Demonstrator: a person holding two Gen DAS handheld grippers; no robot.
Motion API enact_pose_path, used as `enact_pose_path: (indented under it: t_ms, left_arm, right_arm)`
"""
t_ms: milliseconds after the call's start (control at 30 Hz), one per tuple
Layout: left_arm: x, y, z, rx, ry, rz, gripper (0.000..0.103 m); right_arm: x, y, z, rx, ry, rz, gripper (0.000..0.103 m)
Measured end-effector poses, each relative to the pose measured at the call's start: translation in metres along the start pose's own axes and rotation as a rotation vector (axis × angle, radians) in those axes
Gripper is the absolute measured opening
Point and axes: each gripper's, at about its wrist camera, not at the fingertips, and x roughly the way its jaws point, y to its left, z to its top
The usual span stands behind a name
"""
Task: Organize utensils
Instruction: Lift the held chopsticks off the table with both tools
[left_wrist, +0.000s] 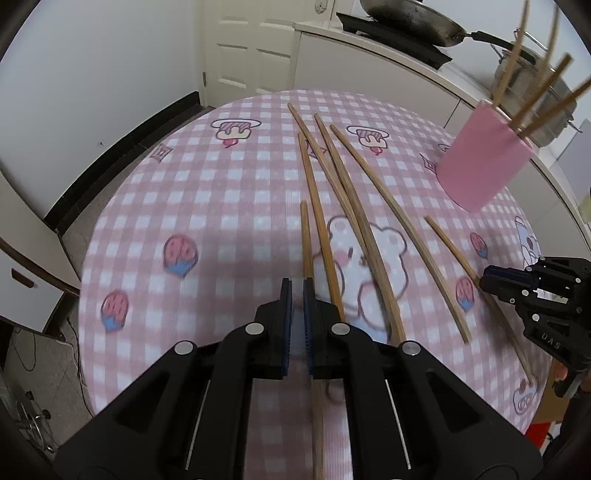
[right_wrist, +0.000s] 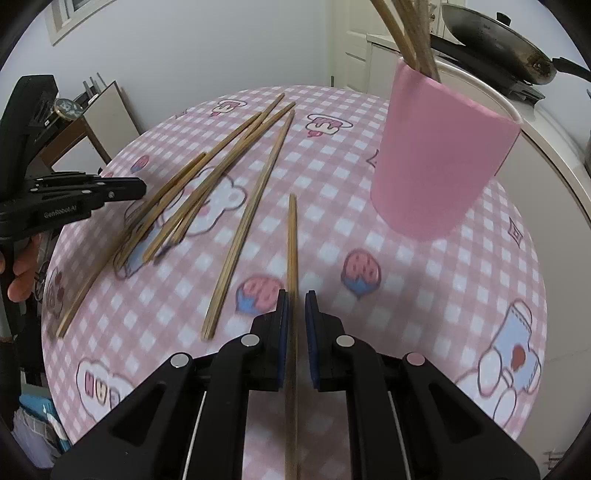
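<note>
Several wooden chopsticks (left_wrist: 347, 206) lie spread on the round table. A pink cup (left_wrist: 484, 162) at the far right holds several more chopsticks (left_wrist: 543, 88). My left gripper (left_wrist: 297, 288) hovers low over the near end of one chopstick (left_wrist: 306, 236), jaws a narrow gap apart with nothing between the pads. My right gripper (right_wrist: 295, 299) straddles a single chopstick (right_wrist: 292, 240) that runs between its slightly parted pads, not clamped. The cup (right_wrist: 439, 155) stands just beyond it to the right.
The table carries a pink checked cloth (left_wrist: 207, 206) with cartoon prints. A white counter (left_wrist: 388, 51) with a black pan (left_wrist: 410, 18) and a steel pot (left_wrist: 543, 92) runs behind. The table edge drops to the floor at left.
</note>
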Motion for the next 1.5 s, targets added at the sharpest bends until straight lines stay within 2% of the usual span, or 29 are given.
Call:
enact_pose_path:
  t_ms: [200, 300, 933, 1033, 1233, 1400, 1500]
  left_arm:
    - [0.018, 0.000, 0.014, -0.011, 0.019, -0.023, 0.007]
    - [0.023, -0.002, 0.020, -0.001, 0.025, 0.003, 0.007]
    - [0.038, -0.002, 0.041, 0.002, 0.062, 0.000, 0.008]
    - [0.039, -0.004, 0.040, 0.020, 0.049, 0.007, 0.007]
    - [0.031, -0.004, 0.037, 0.024, 0.018, 0.019, 0.006]
    - [-0.001, -0.002, 0.036, 0.013, -0.052, -0.004, 0.006]
    - [-0.033, -0.003, 0.034, 0.016, -0.116, -0.034, 0.006]
  right_arm:
    - [0.010, -0.004, 0.012, 0.015, -0.007, 0.011, 0.008]
    - [0.012, -0.005, 0.016, 0.019, -0.008, 0.019, 0.008]
    - [0.028, -0.001, 0.032, 0.017, 0.016, 0.038, 0.008]
    - [0.029, 0.000, 0.034, 0.010, 0.014, 0.031, 0.004]
    - [0.018, -0.001, 0.031, 0.023, -0.029, 0.030, 0.004]
    - [-0.015, 0.005, 0.030, 0.014, -0.107, 0.044, 0.004]
    - [-0.040, 0.012, 0.029, -0.004, -0.164, 0.058, 0.004]
